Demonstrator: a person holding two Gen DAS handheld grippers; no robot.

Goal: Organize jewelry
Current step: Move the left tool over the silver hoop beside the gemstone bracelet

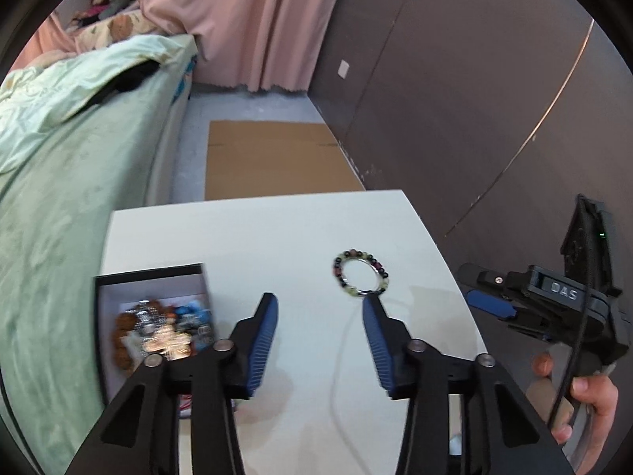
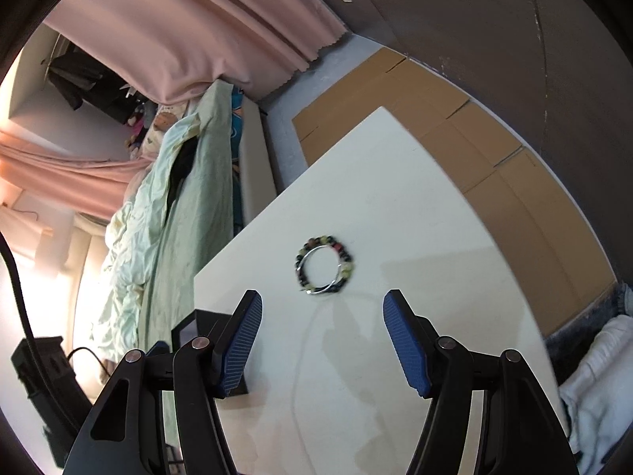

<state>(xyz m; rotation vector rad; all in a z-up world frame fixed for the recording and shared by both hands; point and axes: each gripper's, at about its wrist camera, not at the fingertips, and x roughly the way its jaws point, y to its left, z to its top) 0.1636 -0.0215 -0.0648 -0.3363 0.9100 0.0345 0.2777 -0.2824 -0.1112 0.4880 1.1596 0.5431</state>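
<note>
A beaded bracelet (image 1: pixel 361 274) with dark and pale green beads and a thin silver ring inside lies on the white table (image 1: pixel 277 237); it also shows in the right wrist view (image 2: pixel 324 266). A black box (image 1: pixel 154 324) holding several pieces of jewelry sits at the table's left. My left gripper (image 1: pixel 320 304) is open and empty above the table, its right fingertip just short of the bracelet. My right gripper (image 2: pixel 321 304) is open and empty, hovering near the bracelet; it shows in the left wrist view (image 1: pixel 490 304) off the table's right edge.
A bed with a green quilt (image 1: pixel 59 198) runs along the table's left side. Flat cardboard (image 1: pixel 273 158) lies on the floor beyond the table. A dark wall (image 1: pixel 474 99) stands to the right. Pink curtains (image 1: pixel 245 19) hang at the back. The box corner (image 2: pixel 205 320) shows behind my right gripper's left finger.
</note>
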